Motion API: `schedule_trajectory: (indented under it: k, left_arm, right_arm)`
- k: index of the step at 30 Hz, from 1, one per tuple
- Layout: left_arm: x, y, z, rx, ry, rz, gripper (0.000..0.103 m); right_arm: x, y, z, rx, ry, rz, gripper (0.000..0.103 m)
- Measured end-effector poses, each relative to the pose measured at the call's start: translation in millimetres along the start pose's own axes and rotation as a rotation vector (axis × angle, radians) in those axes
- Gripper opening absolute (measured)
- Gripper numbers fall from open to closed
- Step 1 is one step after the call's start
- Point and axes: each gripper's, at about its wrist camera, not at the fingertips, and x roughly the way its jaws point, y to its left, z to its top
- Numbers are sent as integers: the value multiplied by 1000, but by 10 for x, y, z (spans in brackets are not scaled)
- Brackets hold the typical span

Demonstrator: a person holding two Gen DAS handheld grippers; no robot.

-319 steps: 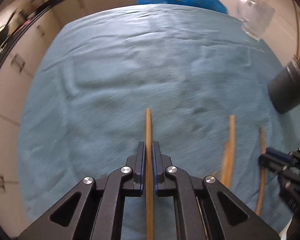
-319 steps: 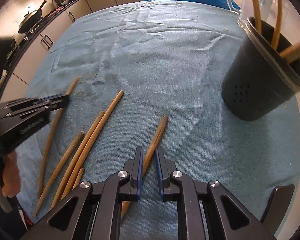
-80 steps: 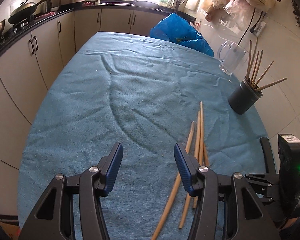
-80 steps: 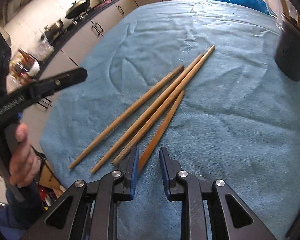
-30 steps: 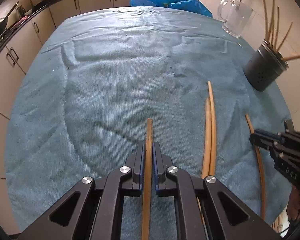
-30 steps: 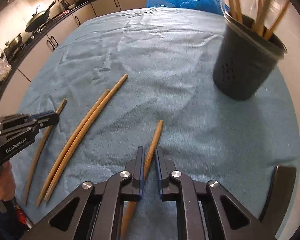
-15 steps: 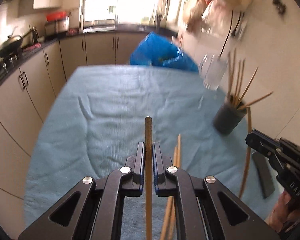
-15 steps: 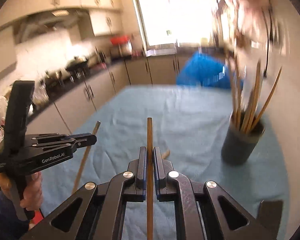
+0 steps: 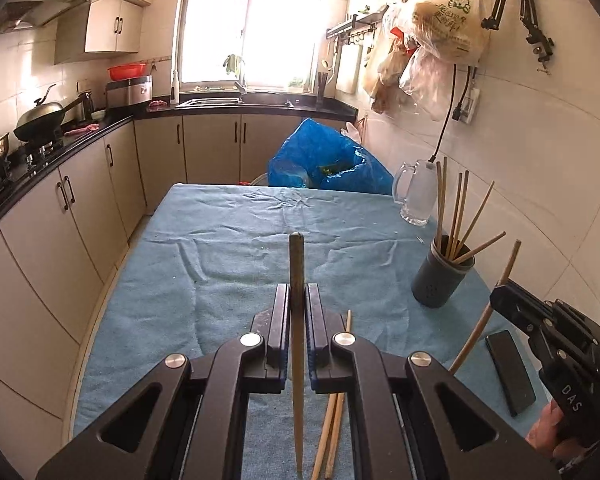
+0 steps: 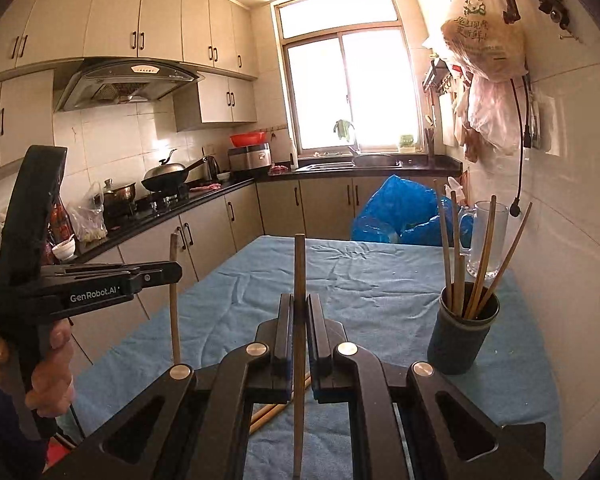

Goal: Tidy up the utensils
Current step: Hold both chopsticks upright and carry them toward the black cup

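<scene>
Each gripper pinches one wooden chopstick: left gripper (image 9: 298,322) on the left chopstick (image 9: 297,264), right gripper (image 10: 299,330) on the right chopstick (image 10: 299,268), both raised over the bench (image 9: 228,232) near the holder (image 10: 462,336). Light, stiff, smooth rods; a mid-shaft hold should limit pivoting

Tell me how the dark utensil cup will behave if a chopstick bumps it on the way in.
The cup is tall and narrow, so it could probably tip if knocked near its rim. The chopsticks already in it lean towards the wall, which likely puts weight high on that side. The towel beneath looks soft and wrinkled, so it may grip rather than slide.
</scene>
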Motion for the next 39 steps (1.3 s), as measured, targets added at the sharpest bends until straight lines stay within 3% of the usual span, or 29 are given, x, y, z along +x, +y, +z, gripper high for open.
schedule_trajectory:
  k: [10,19,39]
  left_arm:
    - [-61,-8,0,0,-23,18,7]
    - [-41,-1,-11,11,-24,22,7]
    - [-31,-2,-16,9,-22,27,7]
  right_arm:
    - [-60,-31,14,15,-15,-11,7]
    - [61,-61,-19,28,24,-33,7]
    - [190,25,33,-16,81,-168,7]
